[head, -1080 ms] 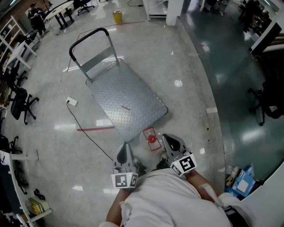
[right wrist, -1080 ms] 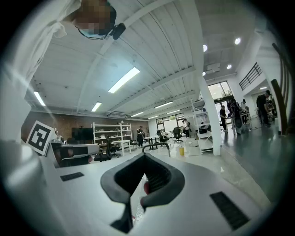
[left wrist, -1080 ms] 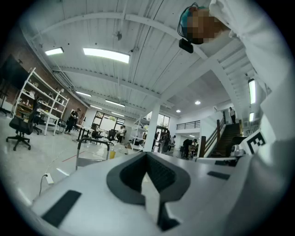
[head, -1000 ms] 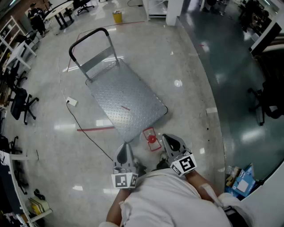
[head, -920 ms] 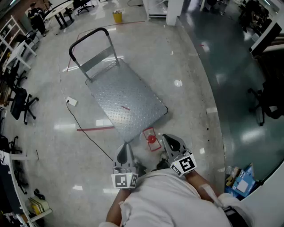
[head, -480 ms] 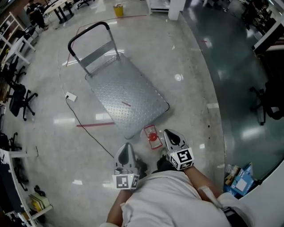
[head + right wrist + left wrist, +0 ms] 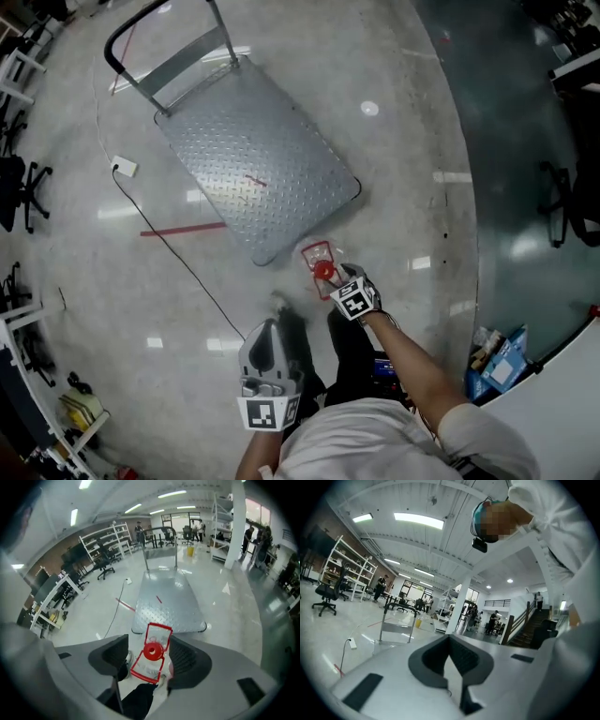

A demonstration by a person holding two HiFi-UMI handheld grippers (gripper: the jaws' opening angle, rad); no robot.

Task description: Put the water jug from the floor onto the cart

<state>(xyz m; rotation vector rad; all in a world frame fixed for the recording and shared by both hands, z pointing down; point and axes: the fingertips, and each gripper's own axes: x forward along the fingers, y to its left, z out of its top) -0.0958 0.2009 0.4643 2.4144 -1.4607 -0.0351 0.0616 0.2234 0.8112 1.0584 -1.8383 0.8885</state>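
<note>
The water jug, clear with a red cap and a red carry handle, stands on the floor just off the near corner of the metal platform cart. My right gripper points steeply down right over it. In the right gripper view the jug lies between the jaws of the right gripper, which are opening and stand clear of it. The cart lies beyond. My left gripper hangs nearer to me, away from the jug. The left gripper looks shut and empty, pointing level toward the cart's handle.
A black cable with a white plug runs over the floor left of the cart, beside a strip of red tape. Office chairs stand at the far left. A blue box sits at the right by a darker floor.
My right gripper has dropped from beside my body down onto the jug and tipped downward, and its jaws have spread. The left gripper sank a little. The head view tilted further down.
</note>
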